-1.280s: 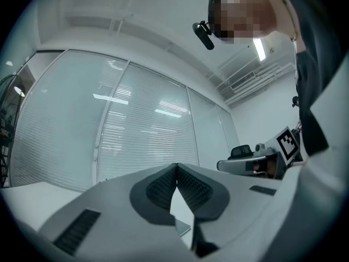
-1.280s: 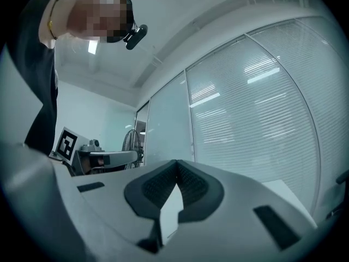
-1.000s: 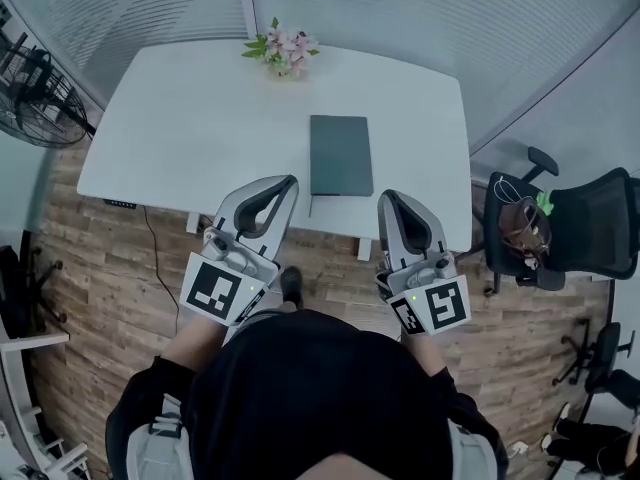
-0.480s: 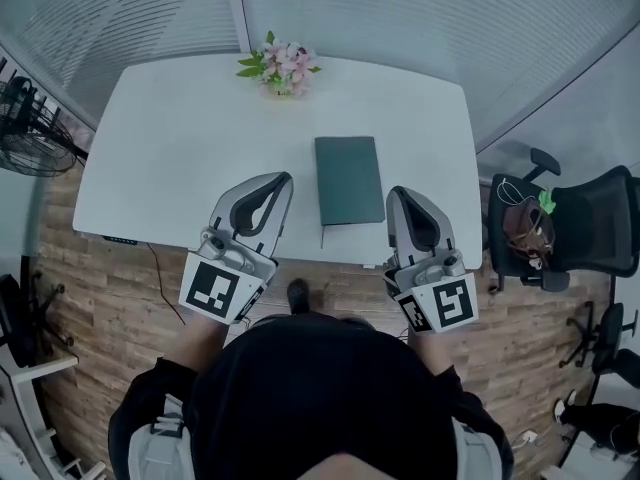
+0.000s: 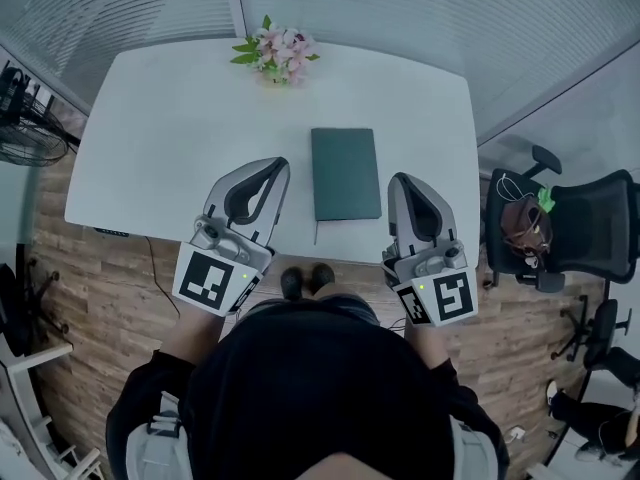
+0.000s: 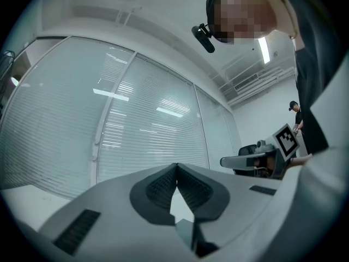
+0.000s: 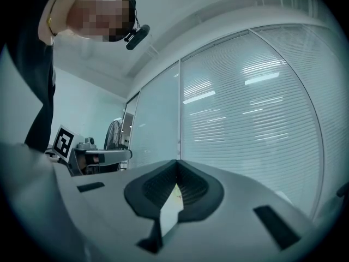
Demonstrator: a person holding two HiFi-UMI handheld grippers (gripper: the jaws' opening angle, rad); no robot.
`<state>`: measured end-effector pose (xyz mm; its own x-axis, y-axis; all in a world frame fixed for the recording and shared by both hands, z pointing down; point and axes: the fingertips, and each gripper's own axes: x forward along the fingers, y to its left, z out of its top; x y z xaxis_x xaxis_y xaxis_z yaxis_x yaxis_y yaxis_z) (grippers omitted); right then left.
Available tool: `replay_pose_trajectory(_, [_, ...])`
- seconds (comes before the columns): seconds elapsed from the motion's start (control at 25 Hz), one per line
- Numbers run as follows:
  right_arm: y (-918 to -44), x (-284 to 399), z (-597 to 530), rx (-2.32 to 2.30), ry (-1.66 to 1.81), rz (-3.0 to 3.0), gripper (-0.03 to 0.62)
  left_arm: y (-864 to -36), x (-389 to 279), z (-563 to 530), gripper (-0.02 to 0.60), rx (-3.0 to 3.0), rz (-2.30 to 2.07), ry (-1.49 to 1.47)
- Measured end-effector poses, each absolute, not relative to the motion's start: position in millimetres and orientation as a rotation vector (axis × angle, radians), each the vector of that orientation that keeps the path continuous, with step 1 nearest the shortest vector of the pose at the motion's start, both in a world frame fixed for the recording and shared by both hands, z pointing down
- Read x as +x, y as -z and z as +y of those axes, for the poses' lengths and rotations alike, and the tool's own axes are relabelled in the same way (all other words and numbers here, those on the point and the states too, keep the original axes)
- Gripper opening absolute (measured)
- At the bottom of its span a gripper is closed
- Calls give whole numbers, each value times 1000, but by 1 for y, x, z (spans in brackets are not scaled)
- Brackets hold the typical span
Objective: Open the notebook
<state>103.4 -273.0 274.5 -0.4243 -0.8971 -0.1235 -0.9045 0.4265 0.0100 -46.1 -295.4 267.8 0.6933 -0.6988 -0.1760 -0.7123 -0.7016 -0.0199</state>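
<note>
A closed dark green notebook [image 5: 346, 173] lies flat on the white table [image 5: 180, 118], near its front edge, with a thin ribbon hanging off the near side. My left gripper [image 5: 279, 164] hovers just left of the notebook, its jaws shut on nothing. My right gripper [image 5: 399, 180] is just right of the notebook, also shut and empty. Neither touches the notebook. In the left gripper view the jaw tips [image 6: 176, 165] meet, and they do the same in the right gripper view [image 7: 176, 161]. Both of those views show only blinds beyond; the notebook is hidden there.
A small bunch of pink flowers [image 5: 275, 53] stands at the table's far edge. A floor fan [image 5: 25, 118] is at the left. A black office chair [image 5: 580, 223] with a bag on it stands at the right. Glass walls with blinds run behind the table.
Both grippers have moved forward from the table's front edge to lie over the tabletop, one on each side of the notebook. Their jaws stayed shut.
</note>
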Motion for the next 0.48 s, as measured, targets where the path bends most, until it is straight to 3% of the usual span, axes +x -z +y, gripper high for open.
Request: replay_pose_trajectory(0.48, [-294,127,-301,-1576,-3,2657,5,-268,-31,-309,12,-2770,1271,-221])
